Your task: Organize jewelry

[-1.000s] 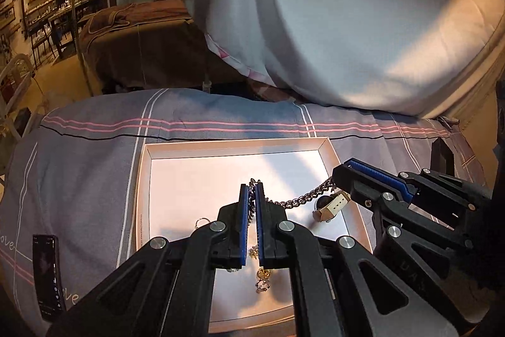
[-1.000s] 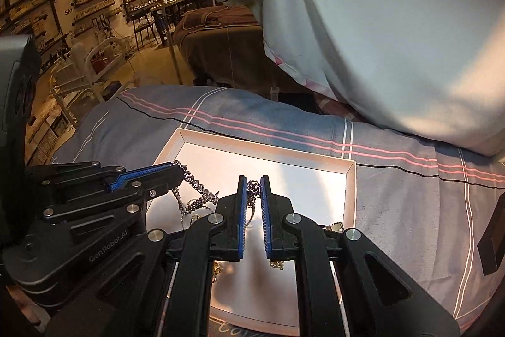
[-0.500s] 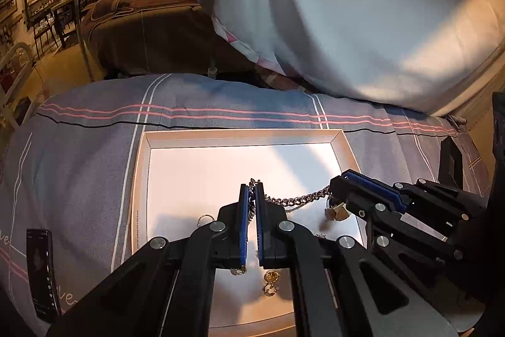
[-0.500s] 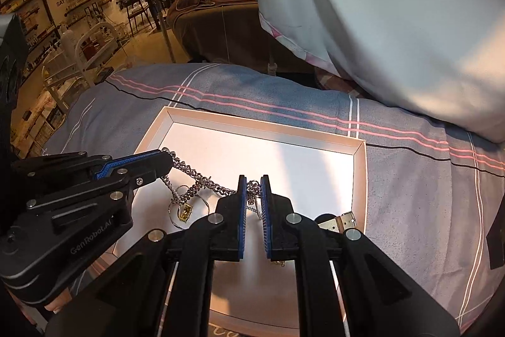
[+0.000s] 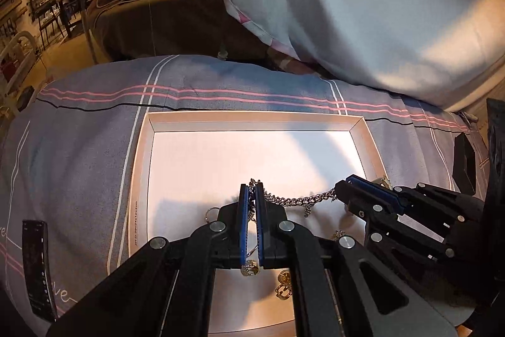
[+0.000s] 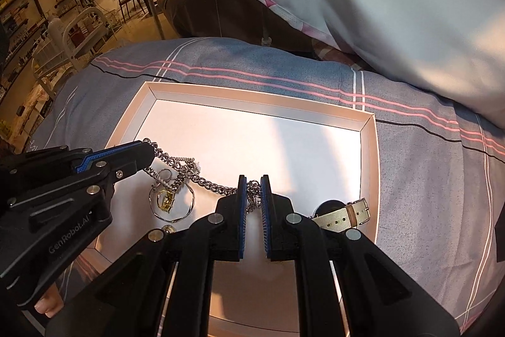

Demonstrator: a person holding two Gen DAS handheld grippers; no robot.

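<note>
A silver chain necklace [image 5: 296, 201] hangs stretched between my two grippers, low over a shallow white tray [image 5: 252, 117]. My left gripper [image 5: 251, 189] is shut on one end of it. My right gripper [image 6: 252, 183] is shut on the other end. In the right wrist view the chain [image 6: 205, 186] sags onto the tray floor beside a thin silver bangle [image 6: 189, 204] and a gold buckle [image 6: 165, 201]. A watch with a beige strap [image 6: 344, 215] lies by the tray's right wall. Gold rings [image 5: 251, 267] lie under my left gripper.
The tray [image 6: 262, 98] rests on a grey bedspread with pink stripes [image 5: 94, 147]. A dark phone [image 5: 36, 261] lies on the cover left of the tray. A pale pillow [image 5: 363, 5] rises behind. Shelves and a brown bed stand far off.
Both grippers have sunk toward the tray with the chain still held between them. The chain's slack now lies on the tray floor.
</note>
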